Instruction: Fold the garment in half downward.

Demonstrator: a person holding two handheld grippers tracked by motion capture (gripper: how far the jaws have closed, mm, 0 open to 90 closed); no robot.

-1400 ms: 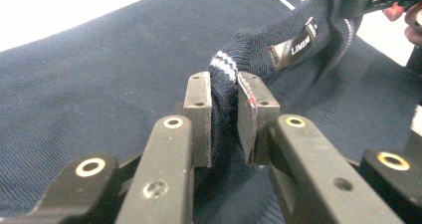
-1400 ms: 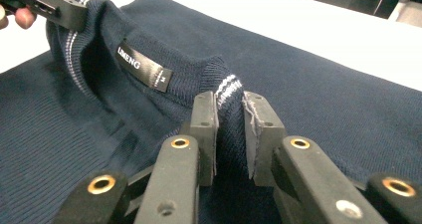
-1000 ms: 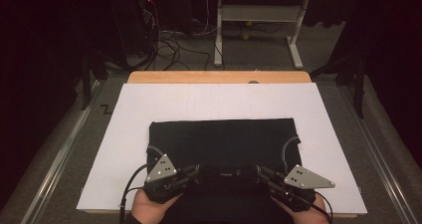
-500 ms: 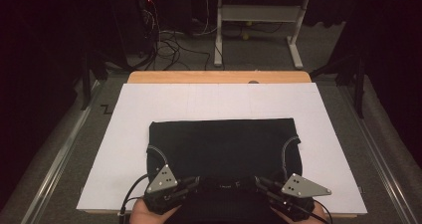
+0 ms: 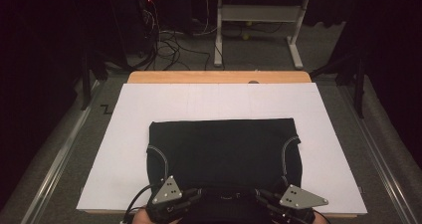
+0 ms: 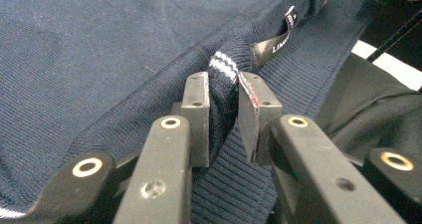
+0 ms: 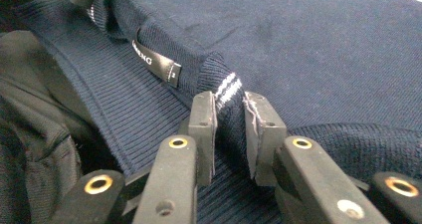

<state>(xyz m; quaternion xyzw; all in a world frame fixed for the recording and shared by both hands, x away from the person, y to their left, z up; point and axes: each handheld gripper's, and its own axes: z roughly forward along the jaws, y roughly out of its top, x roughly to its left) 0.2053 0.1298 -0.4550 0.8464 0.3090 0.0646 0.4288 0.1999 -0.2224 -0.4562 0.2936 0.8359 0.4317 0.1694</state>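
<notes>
Garment: a dark navy sweater (image 5: pixel 224 152) is lying folded flat on the white sheet (image 5: pixel 124 134) covering the table (image 5: pixel 219 76), its collar end facing the person at the near edge.
Left hand-held gripper (image 5: pixel 191 198): is sitting low at the near-left corner of the sweater, jaws pointing inward toward the collar; the grey plate on top is tilting up to the left.
Left grip: in the left gripper view, the left hand-held gripper (image 6: pixel 226 117) is pinching a ribbed fold with two white stripes (image 6: pixel 223 64); its jaws have just been easing open slightly, with the fabric between the pads.
Right hand-held gripper (image 5: pixel 263 198): is mirroring the left one at the near-right corner, jaws also pointing inward.
Right grip: in the right gripper view, the right hand-held gripper (image 7: pixel 230 129) is pinching the striped ribbed collar edge (image 7: pixel 228 92), pads pressing on cloth.
Label: a black neck label (image 7: pixel 157 59) is showing just beside the pinched fold.
Hands: both are entering from the bottom edge, held low and close to the table.
</notes>
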